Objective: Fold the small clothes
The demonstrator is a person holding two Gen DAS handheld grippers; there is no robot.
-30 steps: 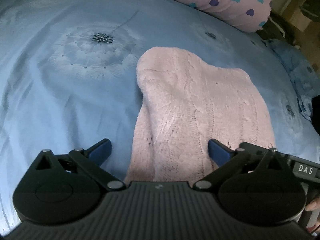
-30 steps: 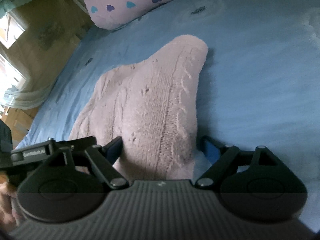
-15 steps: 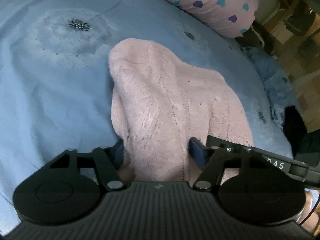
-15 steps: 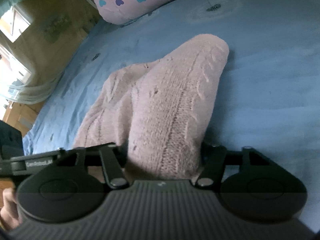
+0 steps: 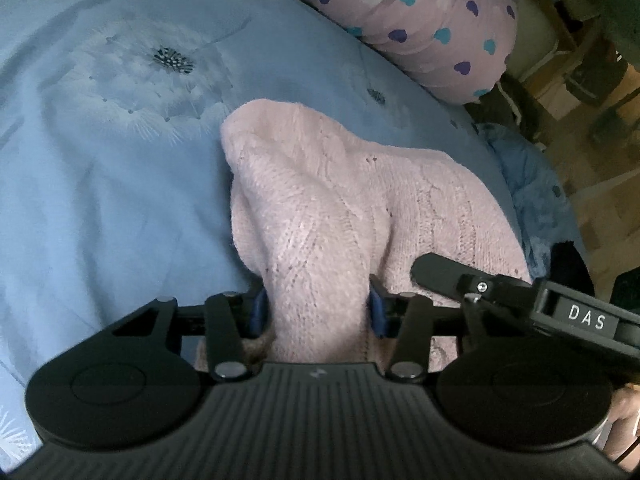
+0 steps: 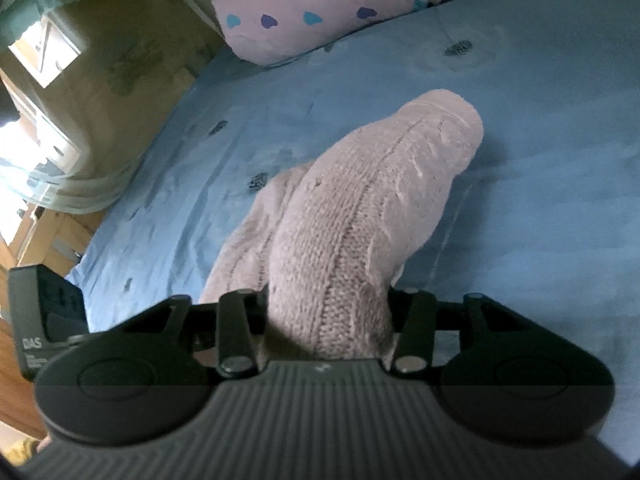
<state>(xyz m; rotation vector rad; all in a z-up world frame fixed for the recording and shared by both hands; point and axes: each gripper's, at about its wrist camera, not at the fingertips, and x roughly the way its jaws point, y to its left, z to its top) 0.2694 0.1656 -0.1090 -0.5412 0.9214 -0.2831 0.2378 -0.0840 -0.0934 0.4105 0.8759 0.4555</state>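
A pale pink cable-knit garment (image 5: 352, 200) lies on the blue bed sheet (image 5: 100, 200). My left gripper (image 5: 316, 312) is shut on the garment's near edge, which bunches up between the blue pads. My right gripper (image 6: 328, 312) is shut on the near edge too, and the knit (image 6: 360, 208) rises from it in a lifted ridge. The far end of the garment rests on the sheet (image 6: 540, 140). The right gripper's body (image 5: 520, 300) shows at the right of the left wrist view; the left gripper's body (image 6: 44, 312) shows at the left of the right wrist view.
A pink pillow with blue and purple hearts (image 5: 420, 20) lies along the far side of the bed and also shows in the right wrist view (image 6: 340, 4). The bed's edge, crumpled blue fabric (image 5: 532, 192) and wooden furniture (image 5: 600, 80) are beyond the garment.
Both grippers went from open around the garment's near edge to shut on it. The held edge has lifted off the sheet and the knit now stands up in folds.
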